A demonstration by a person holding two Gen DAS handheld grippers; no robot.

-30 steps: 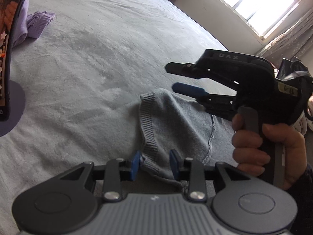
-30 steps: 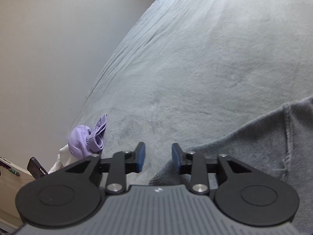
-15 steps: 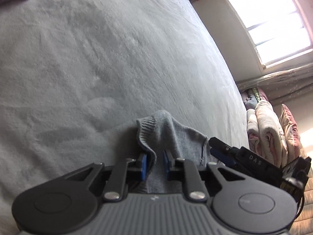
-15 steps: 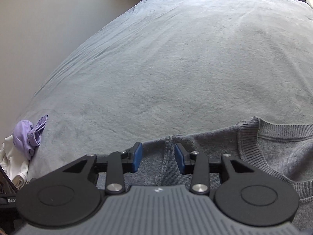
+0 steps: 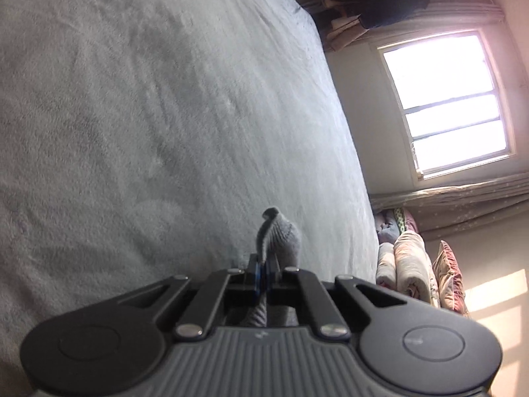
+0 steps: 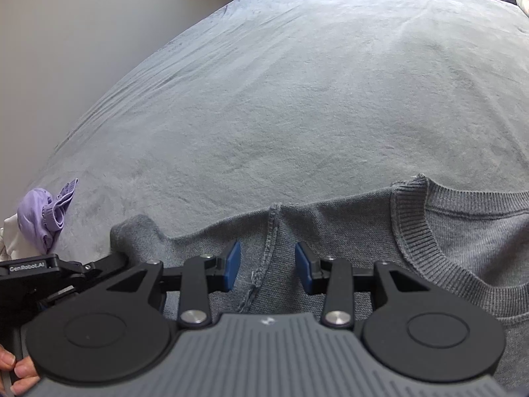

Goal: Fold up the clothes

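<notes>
Now clamped tight: left gripper, jaws pressed together on a ribbed edge of the grey sweater, a tuft of that knit poking up just beyond the fingertips and more of it running back between the fingers toward the body. Beyond the tuft, only the grey blanket of the bed. Off to the right of this gripper, a bright window, curtains beneath it, and a heap of rolled quilts beside the bed's edge.

Held partway apart: right gripper, blue pads standing either side of the sweater's stitched shoulder seam, not pressing on it; whether the tips touch the knit below cannot be told. Sweater spread flat on the blanket directly beneath and ahead of this gripper, ribbed round collar just to the right of the fingers, a bunched corner of the knit to the left, lifted where the other gripper's black nose meets it. Farther left, well apart from the sweater, a crumpled lilac garment at the bed's edge, lying against something white. At the lower left corner, fingertips of the person's hand on the left gripper's handle.
</notes>
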